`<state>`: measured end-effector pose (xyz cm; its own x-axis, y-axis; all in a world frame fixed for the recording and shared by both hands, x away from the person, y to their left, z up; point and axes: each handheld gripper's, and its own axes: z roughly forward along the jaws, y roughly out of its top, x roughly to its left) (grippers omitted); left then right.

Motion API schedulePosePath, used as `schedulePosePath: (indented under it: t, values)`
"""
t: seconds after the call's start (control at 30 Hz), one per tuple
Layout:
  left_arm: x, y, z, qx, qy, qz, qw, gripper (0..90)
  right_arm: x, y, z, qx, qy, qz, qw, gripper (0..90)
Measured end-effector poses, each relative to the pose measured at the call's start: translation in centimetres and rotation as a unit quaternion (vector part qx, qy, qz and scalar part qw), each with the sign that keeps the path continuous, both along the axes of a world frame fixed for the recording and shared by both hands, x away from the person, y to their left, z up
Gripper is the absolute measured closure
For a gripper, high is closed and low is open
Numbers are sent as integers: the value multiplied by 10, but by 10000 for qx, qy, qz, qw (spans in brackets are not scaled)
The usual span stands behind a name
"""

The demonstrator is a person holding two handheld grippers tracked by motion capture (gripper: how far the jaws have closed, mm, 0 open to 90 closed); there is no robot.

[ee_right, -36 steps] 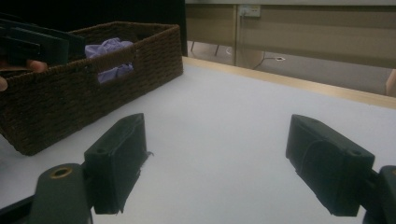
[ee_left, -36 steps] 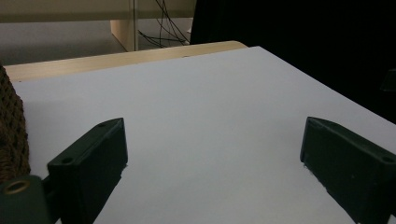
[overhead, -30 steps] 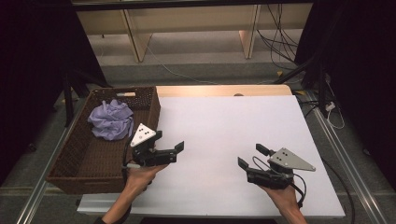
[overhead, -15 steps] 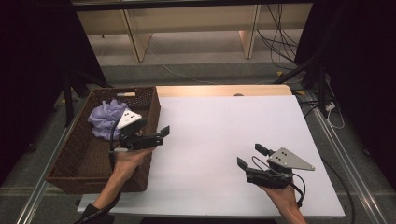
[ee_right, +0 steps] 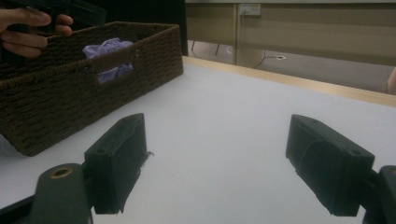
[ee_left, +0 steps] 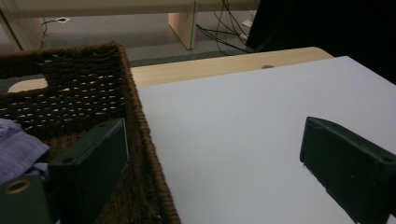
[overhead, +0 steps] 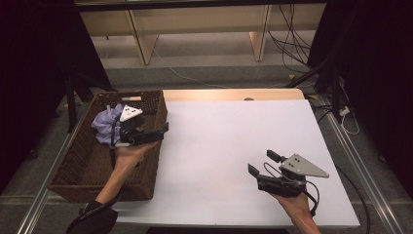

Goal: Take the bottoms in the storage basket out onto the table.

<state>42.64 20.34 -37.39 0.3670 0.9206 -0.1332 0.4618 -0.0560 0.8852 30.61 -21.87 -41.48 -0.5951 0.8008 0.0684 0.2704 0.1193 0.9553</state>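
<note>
left gripper (overhead: 158, 130) has swung up over the woven brown wicker basket (overhead: 73, 168), fingers spread wide, empty. crumpled soft lilac cloth (overhead: 104, 126) sits bunched in the basket's far end, no clear long axis. right gripper (overhead: 263, 165) hovers over the smooth white desk (overhead: 234, 146), fingers apart.

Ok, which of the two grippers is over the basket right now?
The left gripper. It hangs above the wicker basket's right wall, jaws open, next to the purple cloth. The right gripper sits over the bare white table, far from the basket.
</note>
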Motion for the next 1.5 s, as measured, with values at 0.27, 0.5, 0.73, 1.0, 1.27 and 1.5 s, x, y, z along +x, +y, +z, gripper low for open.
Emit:
schedulePosePath:
  t: [0.27, 0.5, 0.73, 1.0, 1.27, 1.5]
  values:
    - [21, 23, -4, 9, 174, 482, 9987, 77, 0, -1, 0, -1, 27, -12, 10000, 215]
    - [30, 39, -12, -34, 323, 753, 9966, 77, 1, 0, -1, 2, 32, 1, 10000, 215]
    - [35, 47, -15, -3, 420, 890, 9951, 77, 1, 0, -1, 14, 43, -4, 10000, 216]
    - [44, 56, -21, 23, 591, 1094, 9922, 77, 1, -1, -1, 21, 50, -17, 10000, 216]
    - [52, 65, -27, 57, 705, 1293, 9891, 77, 2, -1, -1, 27, 43, -23, 10000, 216]
    - [59, 73, -33, 80, 831, 1460, 9858, 77, 2, -1, -1, 25, 59, -20, 10000, 217]
